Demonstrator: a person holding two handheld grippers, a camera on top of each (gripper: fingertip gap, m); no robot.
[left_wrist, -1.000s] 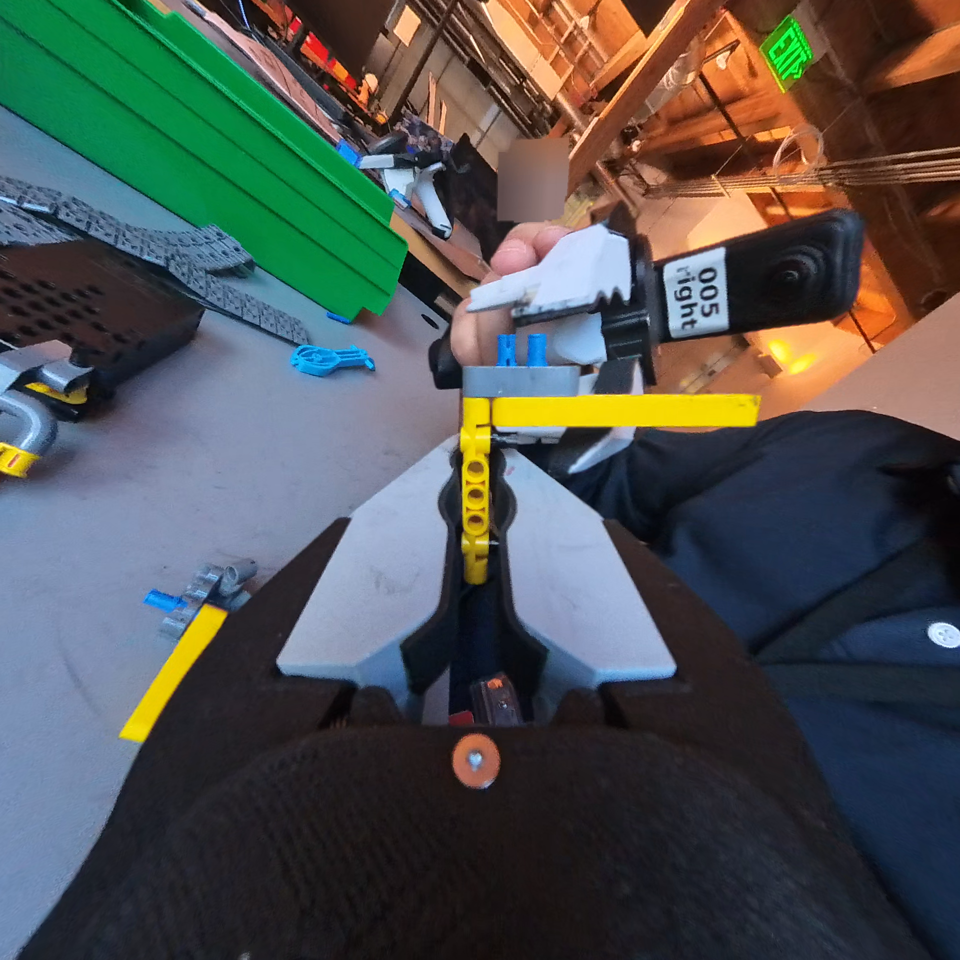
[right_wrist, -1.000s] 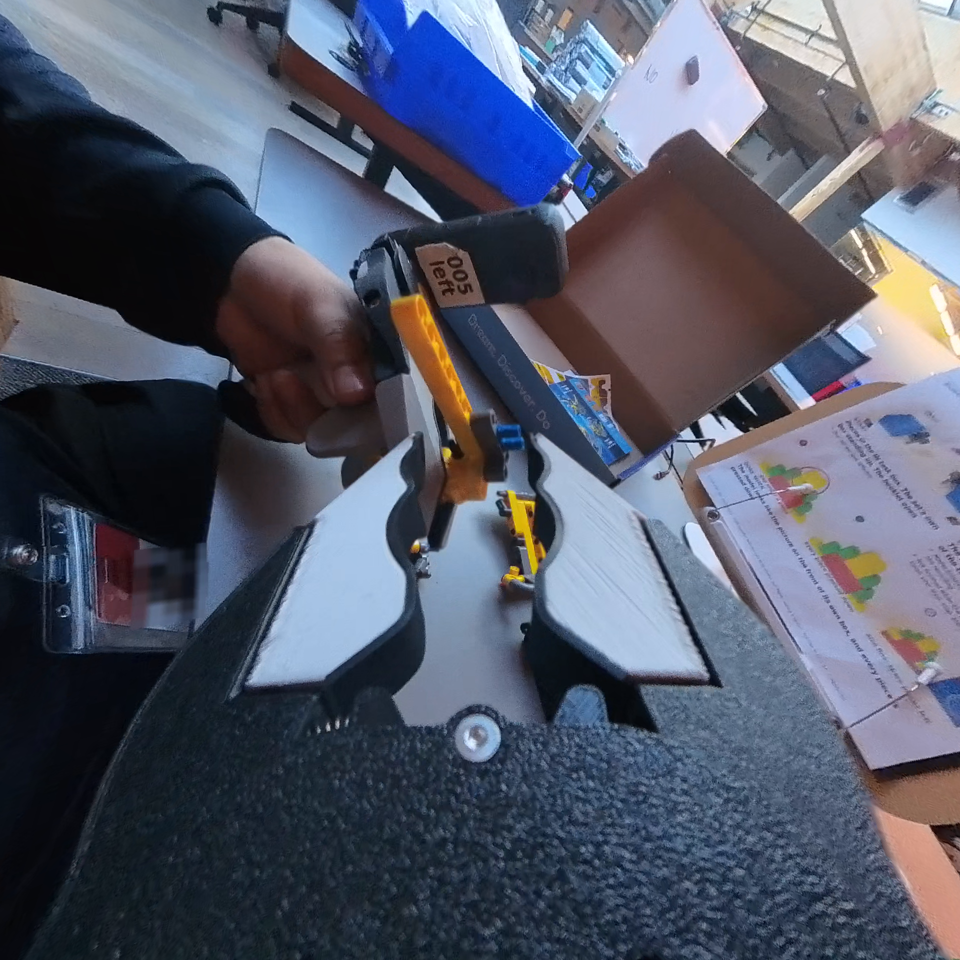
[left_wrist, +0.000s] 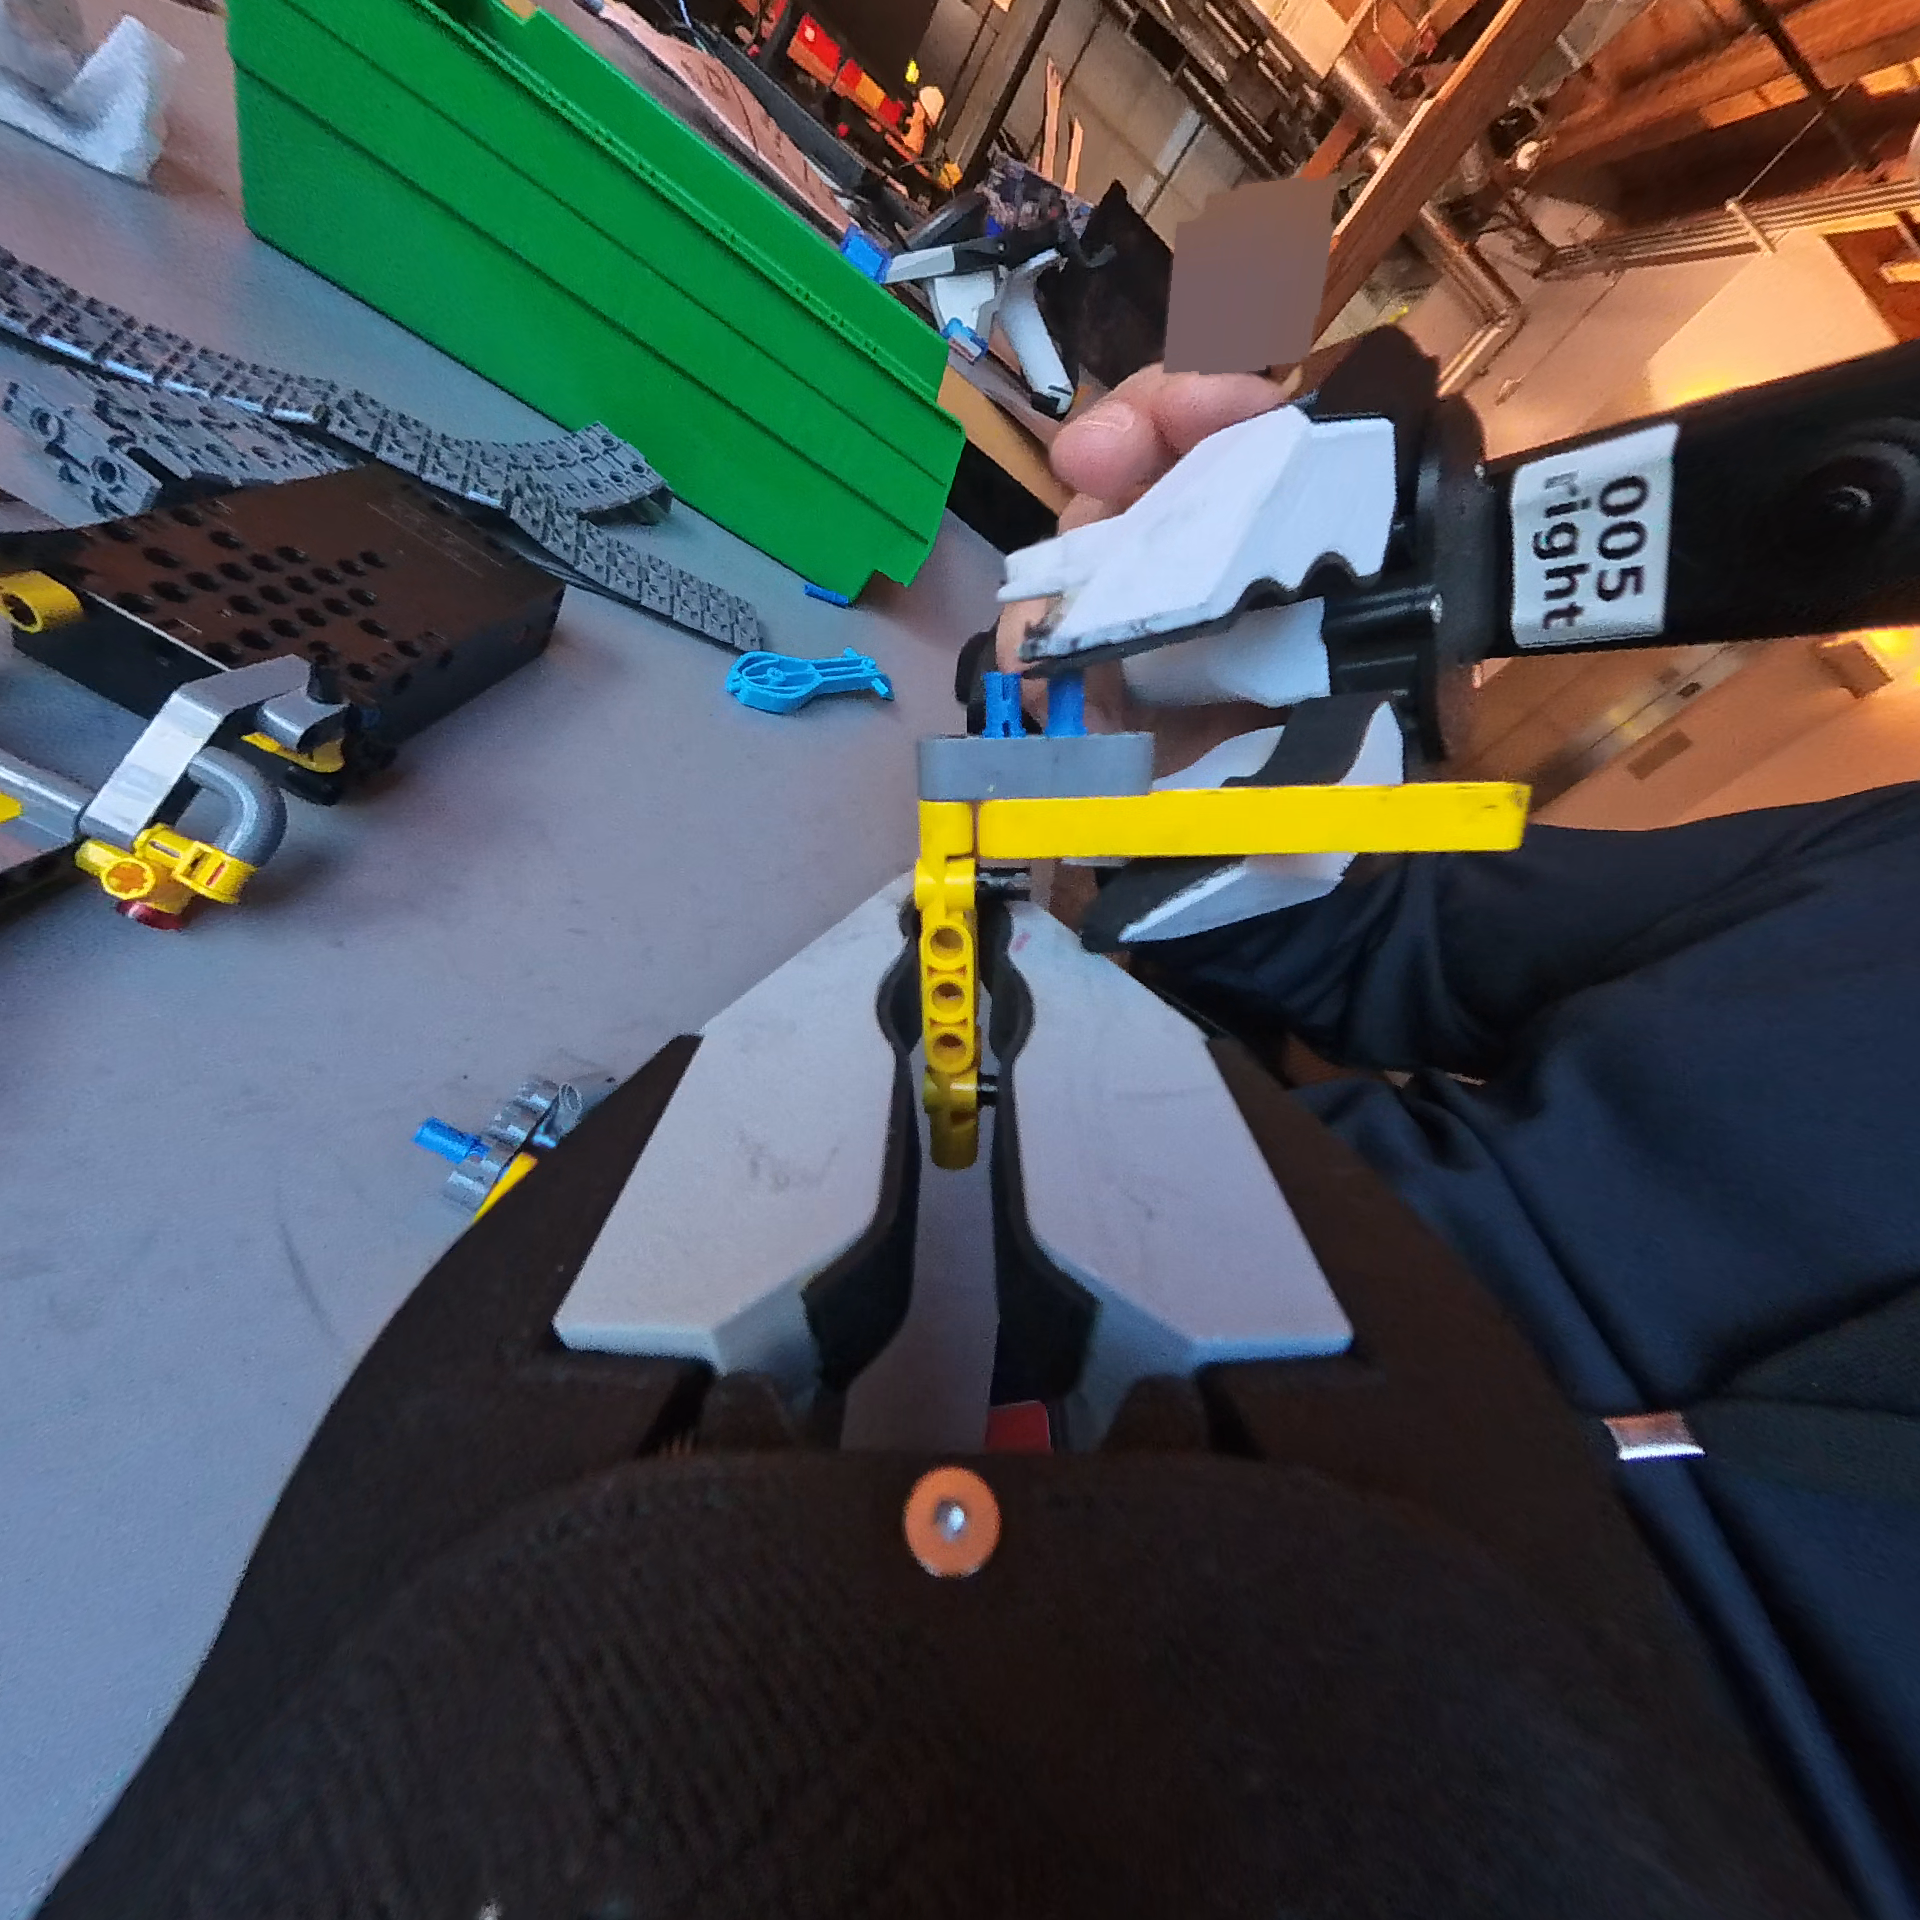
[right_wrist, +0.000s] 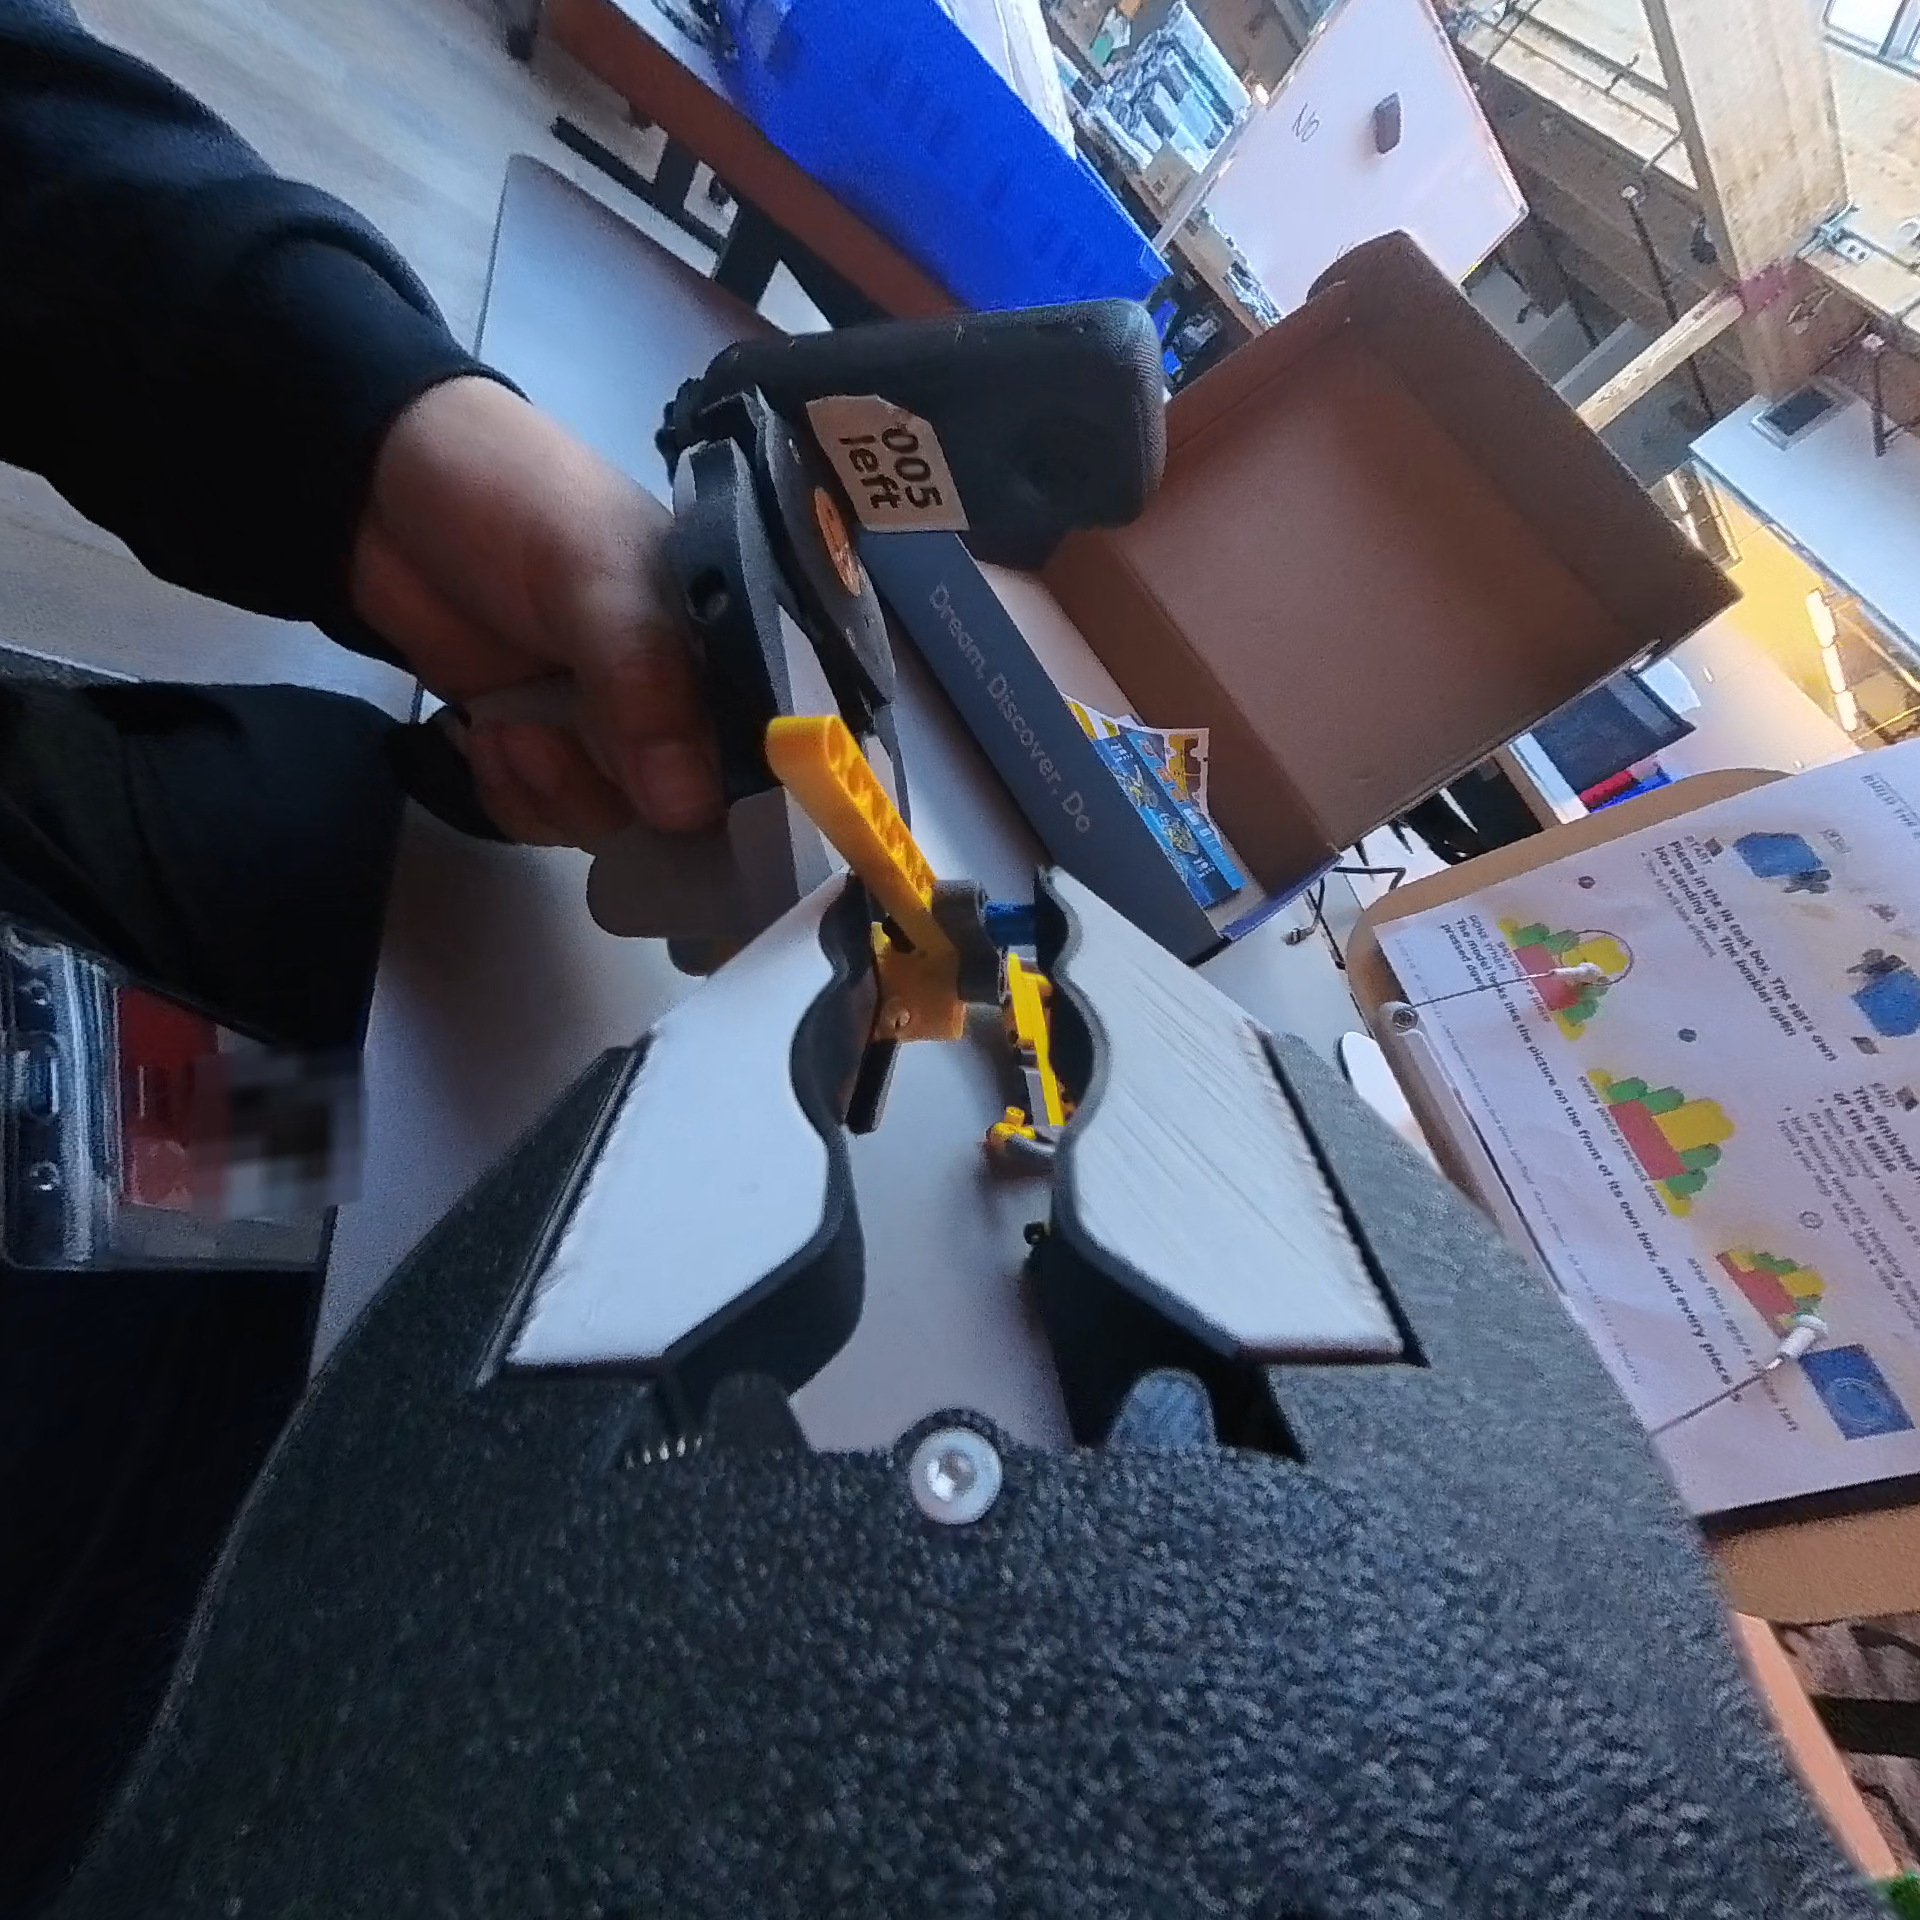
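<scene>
My left gripper (left_wrist: 956, 906) is shut on a short yellow holed beam (left_wrist: 948, 1023) that stands upright between its fingers. On top of that beam sit a long yellow beam (left_wrist: 1247, 821), pointing right, and a grey beam (left_wrist: 1034, 767) with two blue pins (left_wrist: 1023, 701). My right gripper (left_wrist: 1062, 792) is open around this assembly: its upper finger (left_wrist: 1195, 551) touches the pin tips and its lower finger (left_wrist: 1236, 896) lies under the long beam. In the right wrist view the right gripper (right_wrist: 948, 902) flanks the grey beam (right_wrist: 966, 920) and the long yellow beam (right_wrist: 852, 800).
On the grey table lie a green bin (left_wrist: 582, 270), a black holed plate (left_wrist: 291, 603), grey track links (left_wrist: 416, 447), a blue part (left_wrist: 800, 681), a grey-and-yellow assembly (left_wrist: 177, 831) and small loose parts (left_wrist: 499, 1143). A cardboard box (right_wrist: 1351, 582) and an instruction sheet (right_wrist: 1714, 1091) lie behind. My hands' fingertips stand some 5 cm from each other.
The right gripper's fingers have narrowed a little around the assembly, and its upper finger has come down onto the blue pins. The left gripper still holds the short yellow beam.
</scene>
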